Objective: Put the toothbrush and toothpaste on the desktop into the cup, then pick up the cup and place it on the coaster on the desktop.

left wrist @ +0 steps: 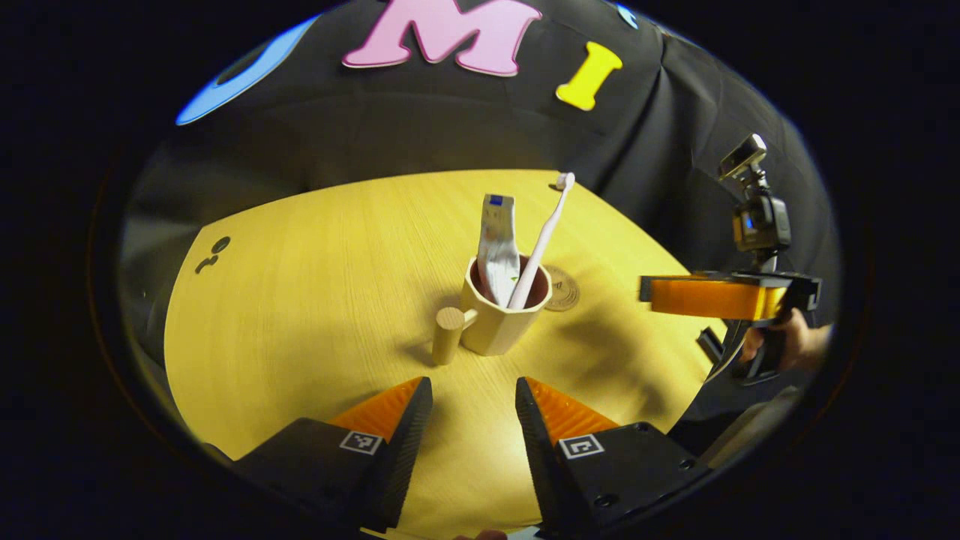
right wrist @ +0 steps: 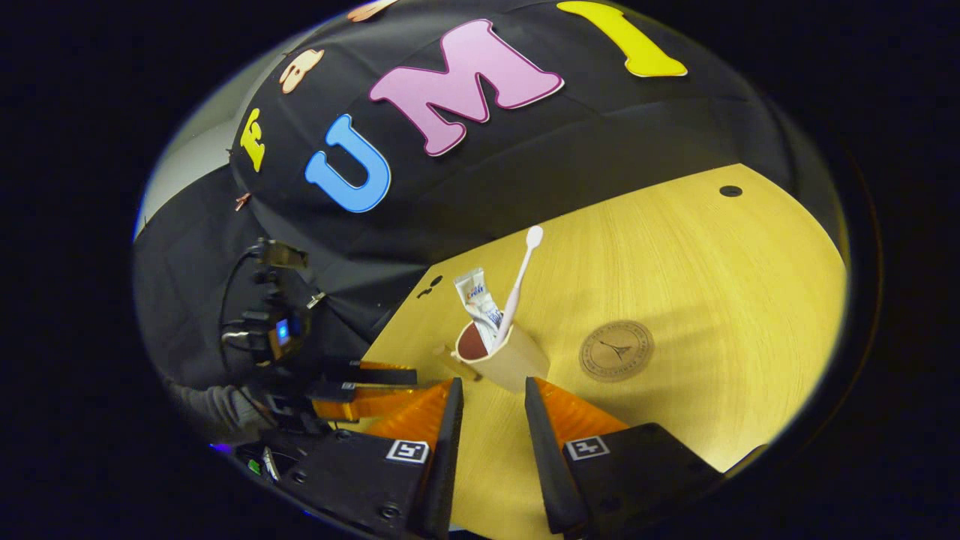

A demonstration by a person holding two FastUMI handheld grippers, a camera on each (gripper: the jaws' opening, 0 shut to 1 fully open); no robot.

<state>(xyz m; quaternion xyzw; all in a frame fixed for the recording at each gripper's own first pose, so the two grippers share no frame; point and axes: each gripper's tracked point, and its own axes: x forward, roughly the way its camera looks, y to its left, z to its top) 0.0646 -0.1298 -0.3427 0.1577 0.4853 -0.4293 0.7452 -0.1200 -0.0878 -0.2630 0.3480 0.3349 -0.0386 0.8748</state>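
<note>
1. On the desk [left wrist: 300, 300], in the left gripper view, the cup [left wrist: 504, 309] stands upright near the middle, its stub handle [left wrist: 448, 334] pointing toward the lower left.
2. Inside the cup the toothpaste [left wrist: 498, 244] stands crimped end up, and the toothbrush [left wrist: 541, 241] leans against the right rim, head up.
3. Just behind and right of the cup lies the coaster [left wrist: 562, 289], partly hidden by the cup; whether the two touch I cannot tell.
4. Low in this view the left gripper [left wrist: 472, 394] has its jaws well apart and holds nothing; the cup sits ahead of the gap, apart from both fingers.
5. At the right edge the right gripper [left wrist: 712, 296] hangs above the desk's edge, held by a hand [left wrist: 787, 341]; it shows side on.
6. Over in the right gripper view, the cup [right wrist: 510, 360] stands just ahead of the fingertips, with the toothpaste [right wrist: 480, 304] and toothbrush [right wrist: 519, 281] sticking out of it.
7. To its right the coaster [right wrist: 616, 350] lies flat, clearly apart from the cup, on the desk [right wrist: 712, 285].
8. Low in this view the right gripper [right wrist: 491, 390] has its jaws parted with nothing between them.
9. At the left the left gripper [right wrist: 367, 390] shows with a sleeve [right wrist: 214, 405] behind it.
</note>
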